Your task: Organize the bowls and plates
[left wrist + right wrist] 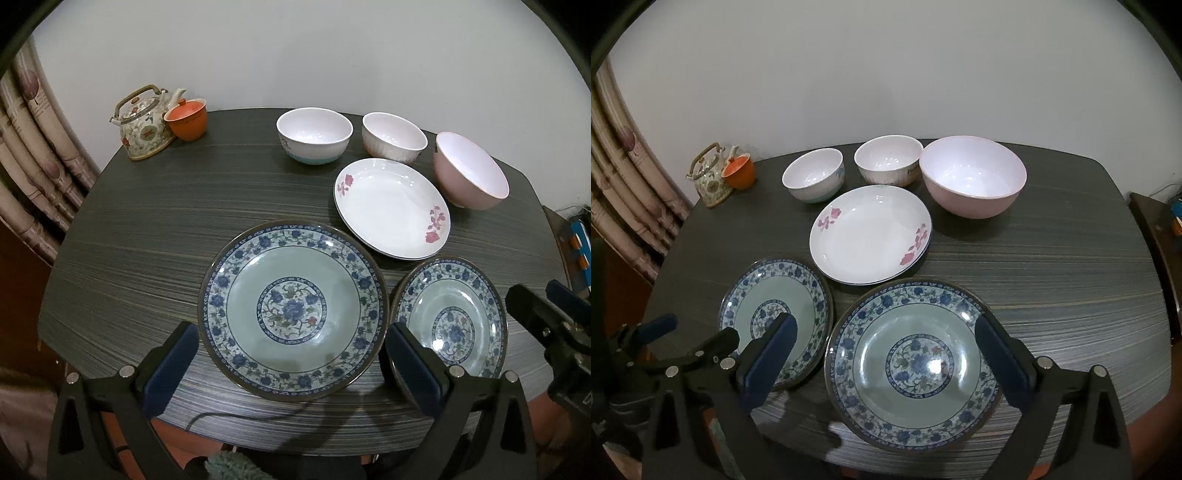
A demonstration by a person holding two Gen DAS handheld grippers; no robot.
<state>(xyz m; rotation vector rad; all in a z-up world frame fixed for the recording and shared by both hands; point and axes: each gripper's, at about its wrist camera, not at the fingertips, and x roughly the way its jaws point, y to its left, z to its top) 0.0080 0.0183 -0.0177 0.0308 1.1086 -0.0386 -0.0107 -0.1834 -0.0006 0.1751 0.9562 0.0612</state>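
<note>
The dark grey wood-grain tabletop (pixel 1052 266) with rounded corners stands against a plain white wall (pixel 886 74) and carries all the crockery. A patterned beige curtain (pixel 33 155) hangs at its left.

Two round celadon-green plates with blue floral rims lie flat at the near edge. In the left wrist view, the left plate (pixel 291 310) looks larger than the right plate (pixel 454 317), but in the right wrist view the sizes look reversed, so I cannot tell which is truly larger. They lie just beside each other, rims close or touching.

Behind them lies the round white plate with pink flower sprays (pixel 870 234), seemingly stacked on a second plate whose rim shows beneath it. To its right stands the wide pink bowl with a white inside (pixel 973 175), upright. Two small white bowls stand upright at the back: the one with a teal base (pixel 314 134) on the left, and the one with faint pale decoration (pixel 393 136) between it and the pink bowl.

At the far left corner sits a cream floral ceramic teapot with a hoop handle (pixel 144 123), touching an orange lidded cup (pixel 186 118).

The left gripper (pixel 291 358) hovers above the left celadon plate, jaws spread wide, holding nothing. The right gripper (pixel 886 354) hovers above the right celadon plate, jaws likewise wide apart and empty.
</note>
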